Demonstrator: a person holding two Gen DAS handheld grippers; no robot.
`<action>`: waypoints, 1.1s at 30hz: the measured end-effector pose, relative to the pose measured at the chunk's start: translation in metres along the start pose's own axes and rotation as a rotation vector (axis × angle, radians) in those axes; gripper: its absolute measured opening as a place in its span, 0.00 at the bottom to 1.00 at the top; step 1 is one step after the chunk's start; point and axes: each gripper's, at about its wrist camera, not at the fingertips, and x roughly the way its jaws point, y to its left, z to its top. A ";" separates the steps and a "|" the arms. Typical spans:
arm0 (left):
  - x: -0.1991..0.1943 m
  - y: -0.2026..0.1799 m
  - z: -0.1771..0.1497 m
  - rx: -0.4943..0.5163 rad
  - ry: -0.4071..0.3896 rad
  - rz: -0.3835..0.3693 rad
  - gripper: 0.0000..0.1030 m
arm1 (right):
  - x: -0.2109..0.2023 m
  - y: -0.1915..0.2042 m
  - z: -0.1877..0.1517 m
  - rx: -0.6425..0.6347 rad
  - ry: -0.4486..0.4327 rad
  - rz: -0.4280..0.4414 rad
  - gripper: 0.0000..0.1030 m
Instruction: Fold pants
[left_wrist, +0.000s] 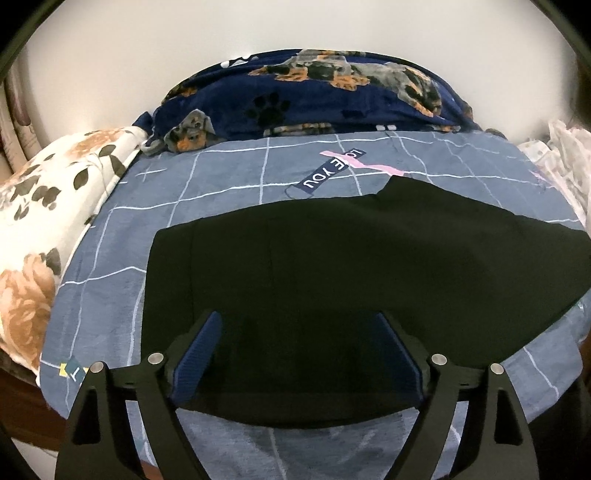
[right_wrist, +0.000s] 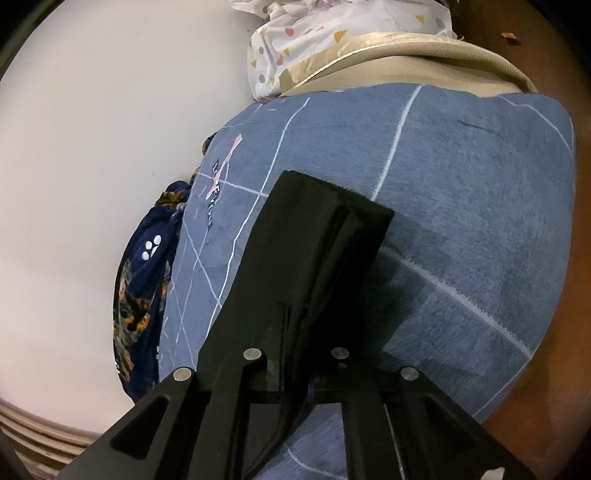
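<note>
- I am holding my left gripper (left_wrist: 297, 354) apart over the pants (left_wrist: 332, 266) lying on the bed (left_wrist: 221, 177).
- I am keeping my right gripper (right_wrist: 343, 236) clamped on their edge; tugging may undo the fold.

Black pants (left_wrist: 332, 266) on blue white-gridded bedsheet (left_wrist: 221, 181).

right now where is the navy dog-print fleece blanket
In the left wrist view the navy dog-print fleece blanket is bunched along the bed's far edge against the wall, beyond the black pants.
</note>
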 end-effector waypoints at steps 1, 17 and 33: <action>0.000 -0.001 0.000 0.001 0.002 0.001 0.84 | 0.000 0.001 0.000 0.000 -0.001 0.001 0.08; 0.001 0.003 0.000 -0.010 0.022 0.000 0.89 | -0.007 0.000 -0.002 -0.003 -0.005 0.025 0.08; 0.000 0.001 0.000 -0.009 0.031 -0.008 0.89 | -0.017 0.018 -0.003 -0.033 -0.014 0.061 0.08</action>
